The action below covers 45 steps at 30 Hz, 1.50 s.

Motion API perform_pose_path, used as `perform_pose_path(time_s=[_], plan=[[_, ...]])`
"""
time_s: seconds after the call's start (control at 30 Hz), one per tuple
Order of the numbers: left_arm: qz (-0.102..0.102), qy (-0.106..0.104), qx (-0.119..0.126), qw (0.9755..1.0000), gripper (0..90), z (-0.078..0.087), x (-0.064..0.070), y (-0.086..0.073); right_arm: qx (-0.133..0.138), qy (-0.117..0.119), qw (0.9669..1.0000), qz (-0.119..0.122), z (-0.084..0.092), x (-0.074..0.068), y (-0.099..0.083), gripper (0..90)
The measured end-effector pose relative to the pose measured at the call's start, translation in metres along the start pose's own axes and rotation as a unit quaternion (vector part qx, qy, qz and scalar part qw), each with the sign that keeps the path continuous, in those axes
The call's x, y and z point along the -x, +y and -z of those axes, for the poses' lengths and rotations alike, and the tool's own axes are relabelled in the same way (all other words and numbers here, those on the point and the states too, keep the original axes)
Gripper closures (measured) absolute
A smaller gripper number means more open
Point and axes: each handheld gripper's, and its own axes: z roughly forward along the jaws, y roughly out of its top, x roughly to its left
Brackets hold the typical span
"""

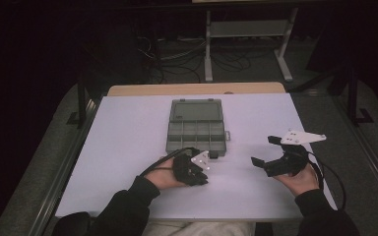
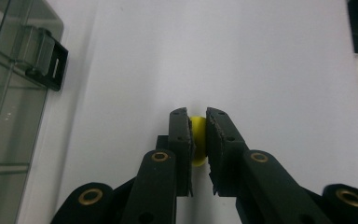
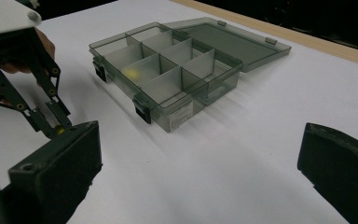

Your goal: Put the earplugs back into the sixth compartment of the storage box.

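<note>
Jaws of the left gripper (image 2: 197, 135) are closed on a small yellow piece (image 2: 197, 140), which sits pinched between the two pads just above the white table (image 2: 261, 70); in the high view the same gripper (image 1: 200, 172) lies low on the table, just in front of the near edge of the grey compartment box (image 1: 196, 125). The box stands open at mid-table, its lid folded back flat behind it. To the right, the right gripper (image 1: 262, 150) rests in the person's hand with its jaws spread wide and nothing between them, well apart from the box.

Risk: the piece is small and rounded, and only part of it sits between the pads, so it could probably squirt out or roll away if the grip slackens during a lift; a carry over the box might also drop it into the wrong compartment.

View comparison: the left gripper view reveals the yellow piece and the box latch (image 2: 56, 65), both hidden or too small in the high view. The right gripper view shows the box dividers (image 3: 168, 60) and a faint yellow patch in one compartment, whose nature cannot be told.
</note>
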Motion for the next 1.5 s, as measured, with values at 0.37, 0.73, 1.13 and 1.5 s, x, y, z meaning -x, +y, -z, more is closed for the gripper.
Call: perform_pose_path(time_s=[0.37, 0.73, 1.13, 1.5], plan=[[-0.020, 0.022, 0.011, 0.9995, 80.3, 0.038, -0.001, 0.014, -0.001, 0.000, 1.0000, -0.001, 0.000, 0.000, 0.000, 0.0], [-0.016, 0.052, 0.019, 0.9983, 80.7, 0.079, -0.017, 0.023, 0.000, -0.001, 1.0000, -0.002, 0.000, 0.000, 0.000, 0.0], [0.001, 0.073, 0.009, 0.9973, 81.0, 0.099, -0.045, 0.028, 0.000, 0.000, 1.0000, -0.002, 0.000, 0.000, 0.000, 0.0], [0.025, 0.089, 0.011, 0.9957, 81.1, 0.093, -0.069, 0.020, 0.001, 0.001, 1.0000, 0.001, 0.000, 0.000, 0.000, 0.0]])
